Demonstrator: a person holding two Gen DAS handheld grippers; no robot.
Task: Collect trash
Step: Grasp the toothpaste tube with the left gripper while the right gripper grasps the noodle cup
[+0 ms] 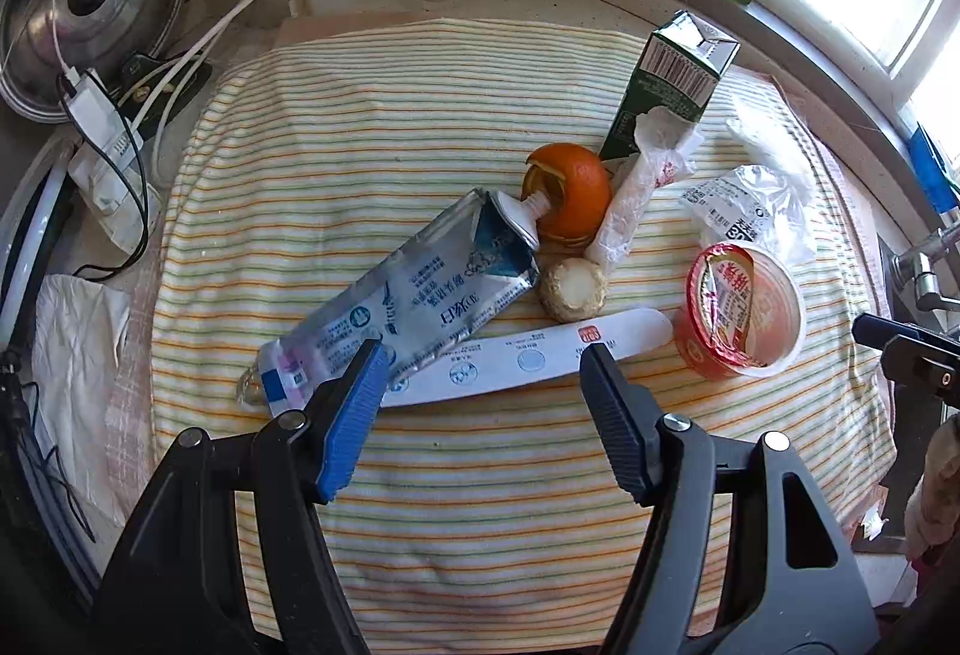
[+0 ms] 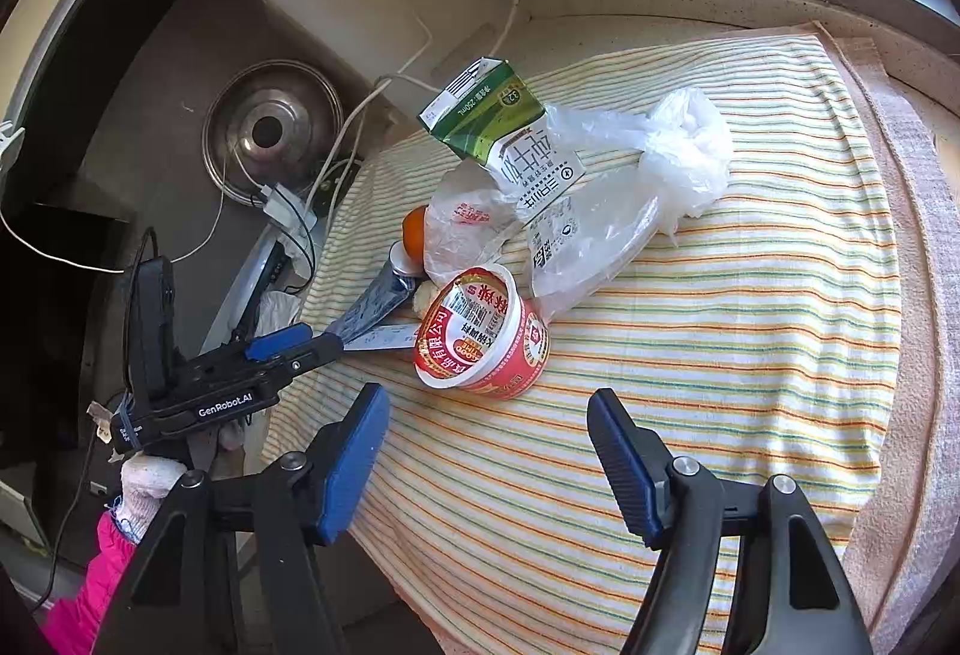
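The trash lies clustered on a striped cloth (image 1: pixel 480 505) over the table: a squeezed toothpaste tube (image 1: pixel 408 295), a white paper strip (image 1: pixel 528 358), orange peel (image 1: pixel 570 193), a green carton (image 1: pixel 672 79) and a red cup (image 2: pixel 483 334). The left hand-held gripper (image 1: pixel 480 361) hovers wide over tube and strip, pads touching nothing. The right hand-held gripper (image 2: pixel 487 409) stands wide and empty just short of the cup.

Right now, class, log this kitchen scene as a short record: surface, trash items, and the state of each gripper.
surface: striped cloth on the counter
trash: flattened toothpaste tube, orange peel, green milk carton, red cup on its side, clear plastic bag, white paper strip
left gripper: open, over the tube and strip, nothing held
right gripper: open, near the red cup, nothing held
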